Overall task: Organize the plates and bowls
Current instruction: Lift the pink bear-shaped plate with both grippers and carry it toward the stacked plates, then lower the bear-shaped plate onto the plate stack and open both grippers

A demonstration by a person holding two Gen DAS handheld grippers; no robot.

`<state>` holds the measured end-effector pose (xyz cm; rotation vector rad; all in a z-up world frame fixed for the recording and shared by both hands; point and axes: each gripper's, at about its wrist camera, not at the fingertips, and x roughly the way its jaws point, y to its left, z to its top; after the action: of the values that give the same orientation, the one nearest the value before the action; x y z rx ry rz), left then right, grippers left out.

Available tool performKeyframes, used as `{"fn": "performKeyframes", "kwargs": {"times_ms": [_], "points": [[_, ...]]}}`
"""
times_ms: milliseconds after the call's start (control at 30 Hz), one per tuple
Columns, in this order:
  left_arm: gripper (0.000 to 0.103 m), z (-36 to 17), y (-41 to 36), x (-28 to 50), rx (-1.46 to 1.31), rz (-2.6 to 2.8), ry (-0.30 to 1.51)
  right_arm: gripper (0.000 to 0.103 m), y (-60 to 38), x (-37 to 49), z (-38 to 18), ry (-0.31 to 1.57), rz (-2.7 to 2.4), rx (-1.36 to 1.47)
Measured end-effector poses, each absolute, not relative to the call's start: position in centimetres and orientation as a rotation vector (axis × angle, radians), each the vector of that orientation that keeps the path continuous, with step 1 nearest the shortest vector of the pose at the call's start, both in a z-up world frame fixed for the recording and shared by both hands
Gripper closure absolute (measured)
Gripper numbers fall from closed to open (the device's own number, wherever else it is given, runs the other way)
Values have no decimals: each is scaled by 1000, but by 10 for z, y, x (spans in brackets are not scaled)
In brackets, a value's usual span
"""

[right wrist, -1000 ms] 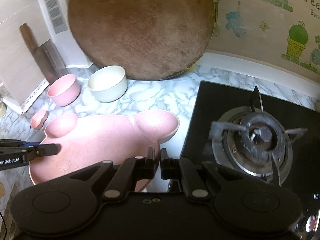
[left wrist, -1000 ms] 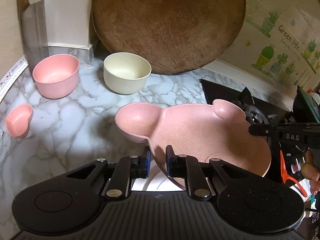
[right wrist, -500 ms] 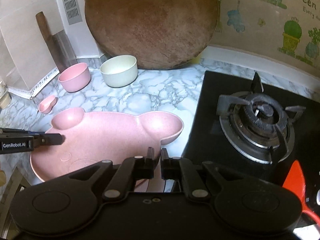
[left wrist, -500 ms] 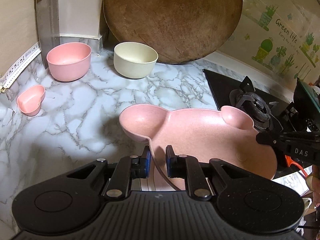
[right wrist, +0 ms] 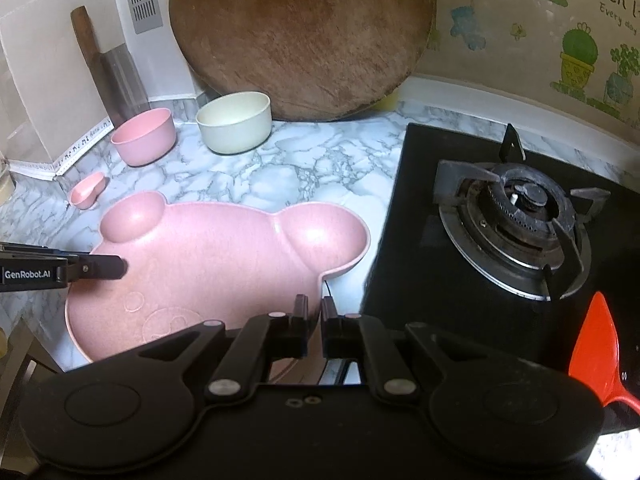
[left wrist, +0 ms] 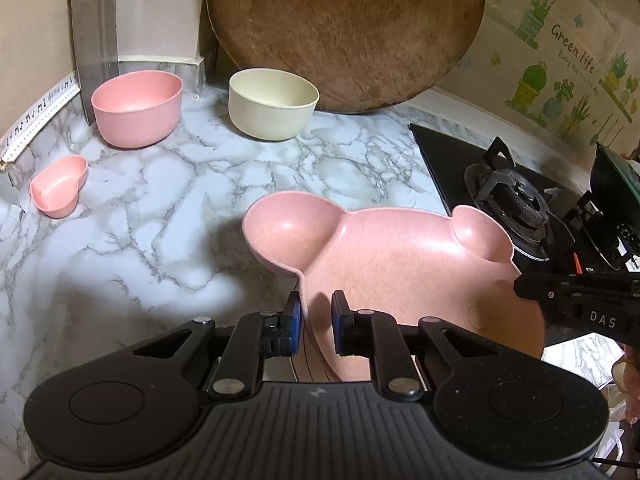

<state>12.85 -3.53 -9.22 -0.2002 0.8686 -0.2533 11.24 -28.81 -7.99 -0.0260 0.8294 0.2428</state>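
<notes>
A pink bear-shaped plate [left wrist: 400, 264] [right wrist: 208, 264] with two round ear wells hangs low over the marble counter [left wrist: 140, 208], held at both sides. My left gripper [left wrist: 316, 320] is shut on its left rim, and my right gripper [right wrist: 315, 316] is shut on its right rim. Each gripper shows in the other's view, the right gripper [left wrist: 576, 308] at the plate's right edge and the left gripper [right wrist: 80, 270] at its left edge. A pink bowl [left wrist: 136, 108] [right wrist: 144, 136], a cream bowl [left wrist: 274, 104] [right wrist: 234, 122] and a small pink heart-shaped dish [left wrist: 58, 192] [right wrist: 86, 194] stand at the back left.
A large round wooden board [left wrist: 344, 28] [right wrist: 300, 36] leans on the wall behind the bowls. A cleaver [left wrist: 94, 28] [right wrist: 116, 76] leans at the left wall. A black gas hob with a burner [right wrist: 516, 216] [left wrist: 516, 208] fills the right side. An orange spoon [right wrist: 596, 348] lies at its near corner.
Both grippers have pulled back toward the near side and sunk with the plate between them. The bowls and board now look farther away, and the orange spoon has come into the right wrist view.
</notes>
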Motion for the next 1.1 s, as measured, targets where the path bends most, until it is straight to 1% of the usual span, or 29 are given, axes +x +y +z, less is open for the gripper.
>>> {"fn": "performKeyframes", "kwargs": {"times_ms": [700, 733, 800, 833, 967, 1033, 1100], "points": [[89, -106, -39, 132, -175, -278, 907, 95, -285, 114, -90, 853, 190, -11], [89, -106, -40, 132, -171, -280, 907, 95, -285, 114, -91, 852, 188, -13], [89, -106, -39, 133, -170, -283, 909, 88, -284, 113, -90, 847, 190, -16], [89, -106, -40, 133, -170, -283, 911, 86, -284, 113, -90, 845, 189, -19], [89, -104, -40, 132, -163, -282, 910, 84, -286, 113, -87, 839, 162, -20], [89, -103, -40, 131, -154, -279, 904, 82, -288, 112, -84, 830, 148, -17], [89, -101, -39, 128, -153, -270, 901, 76, -290, 109, -81, 814, 158, -14]]}}
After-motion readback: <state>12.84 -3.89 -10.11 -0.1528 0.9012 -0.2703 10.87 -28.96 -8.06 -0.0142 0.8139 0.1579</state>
